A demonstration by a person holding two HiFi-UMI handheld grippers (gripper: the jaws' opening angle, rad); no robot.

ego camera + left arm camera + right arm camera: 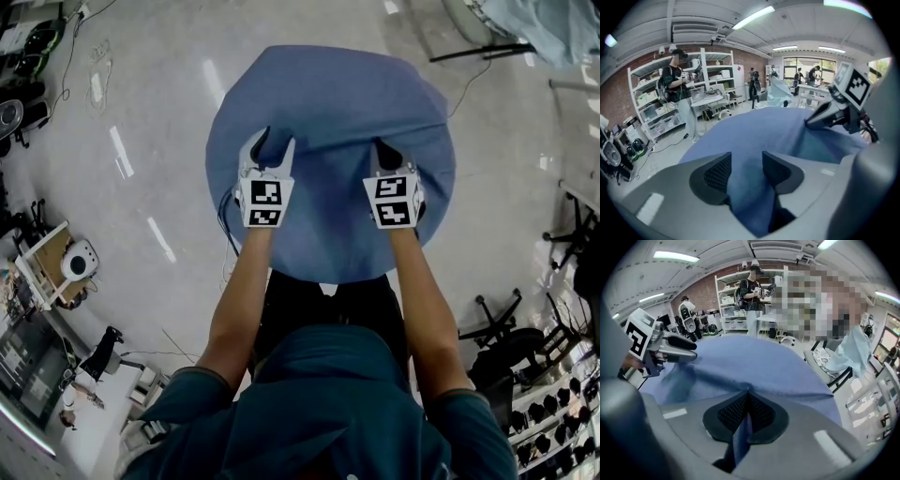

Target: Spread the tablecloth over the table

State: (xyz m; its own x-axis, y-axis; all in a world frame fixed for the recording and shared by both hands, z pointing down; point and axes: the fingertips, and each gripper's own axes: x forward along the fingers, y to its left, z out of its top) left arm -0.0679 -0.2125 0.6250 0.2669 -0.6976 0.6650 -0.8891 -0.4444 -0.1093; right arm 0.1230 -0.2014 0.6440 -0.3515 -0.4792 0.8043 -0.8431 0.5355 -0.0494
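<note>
While right gripper [747, 397] clamped blue tablecloth [328, 103], left gripper [746, 165] gaped loosely around it: a one-sided pull likely risked a skewed drape.

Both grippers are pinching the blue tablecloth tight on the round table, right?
Not quite. Only the right gripper is pinching the blue tablecloth tight. The left gripper has its jaws apart, with the cloth lying loose between them, as the left gripper view shows. The rest is right.
</note>
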